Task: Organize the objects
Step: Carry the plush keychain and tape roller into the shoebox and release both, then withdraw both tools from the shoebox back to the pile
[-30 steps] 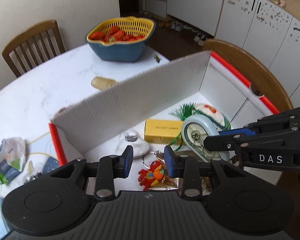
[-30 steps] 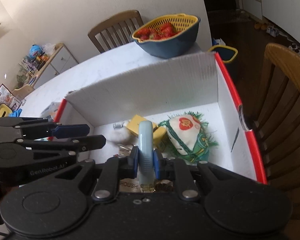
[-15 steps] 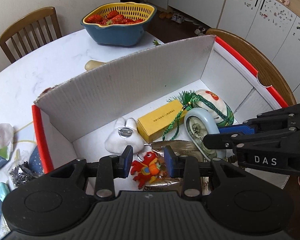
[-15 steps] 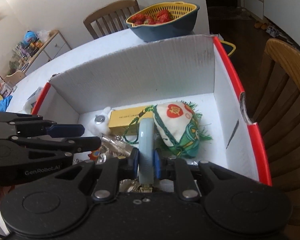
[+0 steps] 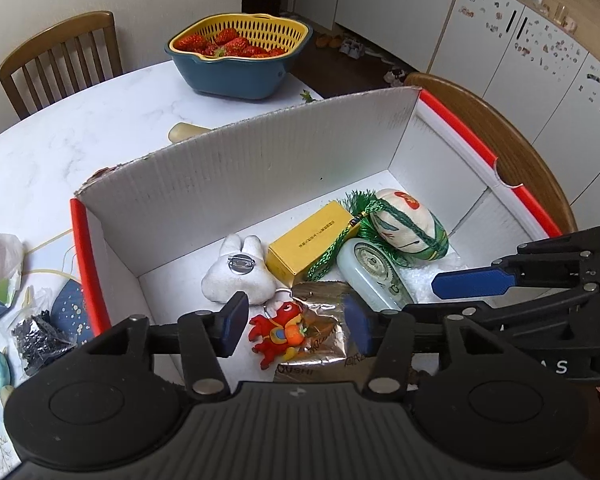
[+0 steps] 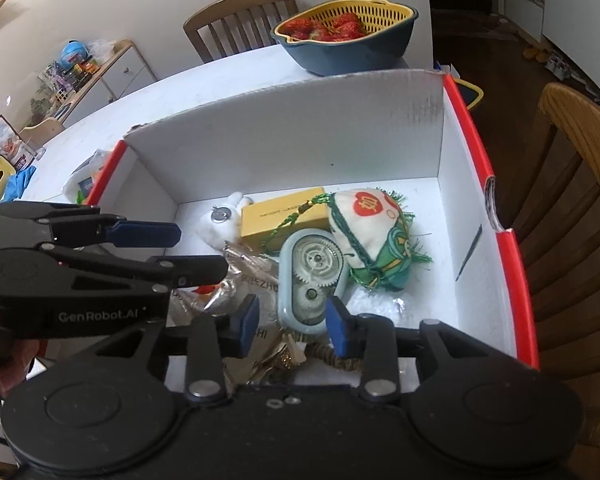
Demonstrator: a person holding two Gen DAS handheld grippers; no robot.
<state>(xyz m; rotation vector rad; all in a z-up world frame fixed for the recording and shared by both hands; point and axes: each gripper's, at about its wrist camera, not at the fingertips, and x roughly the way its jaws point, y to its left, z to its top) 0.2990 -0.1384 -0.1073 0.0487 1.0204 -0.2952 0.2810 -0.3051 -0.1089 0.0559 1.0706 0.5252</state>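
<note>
**Gear toy set down in the box; both grippers parted and empty**

The pale blue gear toy (image 6: 310,280) lies flat on the floor of the white cardboard box (image 6: 300,152), clear face up, directly ahead of my right gripper (image 6: 292,324) and reaching back between its pads. The jaws have just been opening; the pads stand clear of the toy's sides, so nothing is pinched. My left gripper (image 5: 296,322) has also just been opening. It hangs spread over the red dragon charm (image 5: 282,332) and the crinkled foil packet (image 5: 320,320), touching neither as far as I can tell.

Handling notes, my judgement only:
- Gear toy: rigid plastic shell, probably light, smooth rounded edges that could slip. I would take it across the narrow width, on the flat side walls, not on the clear face over the gears.
- Yellow carton (image 6: 284,216), beyond the toy: stiff, light, squared faces, an easy pinch across its short side. A green cord (image 5: 332,248) lies over it and may drag.
- Embroidered pouch (image 6: 370,236), ahead and right of the right gripper: soft, will deform; grip the bulk, not the tassels.
- White plush (image 5: 236,268), just ahead of the left gripper: soft, forgiving anywhere.
- Foil packet: slick, crushes easily.
</note>
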